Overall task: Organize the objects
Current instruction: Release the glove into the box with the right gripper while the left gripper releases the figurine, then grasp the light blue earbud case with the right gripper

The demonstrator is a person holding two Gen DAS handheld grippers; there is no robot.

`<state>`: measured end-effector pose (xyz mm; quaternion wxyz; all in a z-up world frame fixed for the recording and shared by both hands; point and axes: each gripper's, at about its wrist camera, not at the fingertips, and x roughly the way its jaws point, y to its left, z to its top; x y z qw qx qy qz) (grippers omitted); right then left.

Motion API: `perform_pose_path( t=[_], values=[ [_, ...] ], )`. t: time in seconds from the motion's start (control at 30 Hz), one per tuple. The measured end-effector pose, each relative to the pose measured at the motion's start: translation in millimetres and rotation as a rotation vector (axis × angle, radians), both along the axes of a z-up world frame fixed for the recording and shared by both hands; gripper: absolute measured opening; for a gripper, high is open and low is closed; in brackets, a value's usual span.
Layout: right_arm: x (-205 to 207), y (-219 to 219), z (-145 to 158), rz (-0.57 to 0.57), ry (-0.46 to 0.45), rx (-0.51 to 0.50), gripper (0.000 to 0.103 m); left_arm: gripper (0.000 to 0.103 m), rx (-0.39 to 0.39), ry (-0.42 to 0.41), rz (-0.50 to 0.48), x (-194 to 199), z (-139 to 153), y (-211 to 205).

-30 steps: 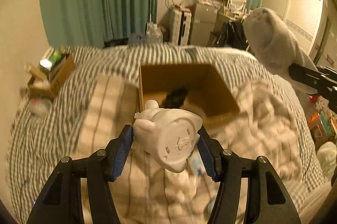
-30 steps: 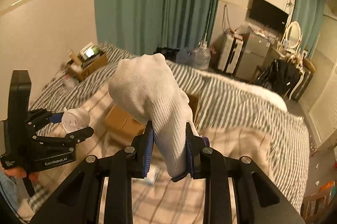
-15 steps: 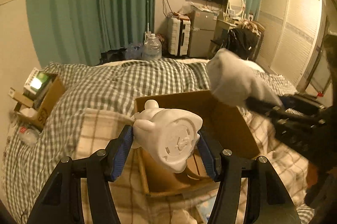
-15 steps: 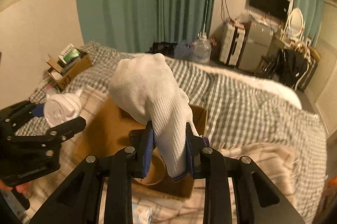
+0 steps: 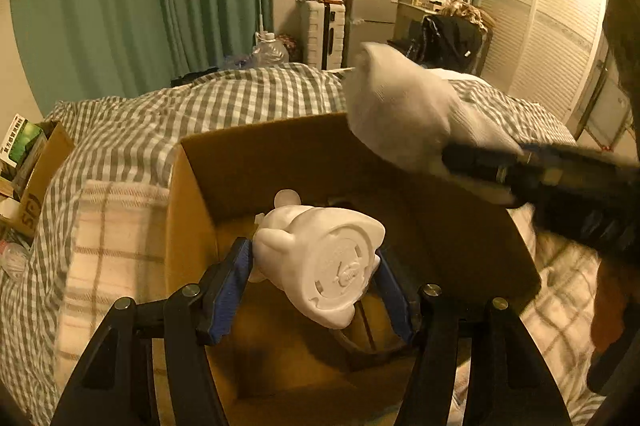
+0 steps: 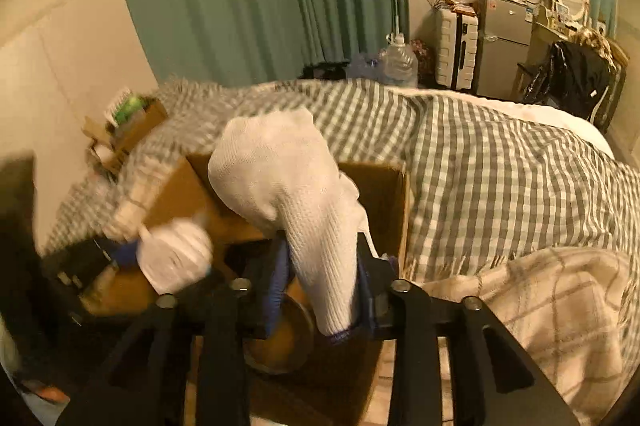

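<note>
White plastic figurine point(image 5: 320, 262) sits over the cardboard box point(image 5: 248, 162), between my left gripper's point(image 5: 314, 290) opening pads. My right gripper point(image 6: 320, 286), also opening, has the white glove point(image 6: 292, 194) between its fingers above the box.

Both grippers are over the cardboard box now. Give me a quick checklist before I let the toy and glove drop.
1. White toy over the open box: ok.
2. Left gripper pads touching the toy as its jaws open: ok.
3. White glove above the box: ok.
4. Right gripper opening, glove between the pads: ok.
5. Landing spot clear: not ok, a round bowl lies below.
6. Grippers apart: cannot tell.
</note>
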<state>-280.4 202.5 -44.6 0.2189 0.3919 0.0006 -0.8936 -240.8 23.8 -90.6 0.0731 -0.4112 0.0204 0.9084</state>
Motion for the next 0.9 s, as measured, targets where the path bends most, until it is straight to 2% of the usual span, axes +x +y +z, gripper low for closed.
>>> perform_pose_path(
  t=[0.03,0.1,0.17,0.27,0.4,0.57,0.7,0.77,0.9],
  values=[
    [3,2,6,-0.006,0.006,-0.020,0.045,0.068,-0.005,-0.003,0.004,2,2,0],
    [11,7,23,-0.029,0.032,-0.041,0.061,0.090,-0.014,0.002,0.025,9,11,-3],
    [22,10,40,-0.045,0.060,-0.036,0.064,0.096,0.002,0.033,0.048,25,29,-10],
    [46,10,69,-0.073,0.108,0.015,0.071,0.096,0.000,0.044,0.067,48,49,-20],
    [88,11,110,-0.093,0.163,0.062,0.077,0.103,-0.065,0.062,0.089,94,74,-31],
    [141,8,140,-0.110,0.208,0.090,0.080,0.103,-0.091,0.101,0.098,148,91,-42],
    [185,5,126,-0.134,0.191,0.107,0.083,0.103,-0.046,0.108,0.110,183,87,-49],
    [204,2,102,-0.131,0.150,0.143,0.083,0.103,-0.023,0.106,0.124,195,81,-52],
    [234,-5,48,-0.106,0.073,0.205,0.083,0.103,0.019,0.083,0.160,218,52,-59]
  ],
)
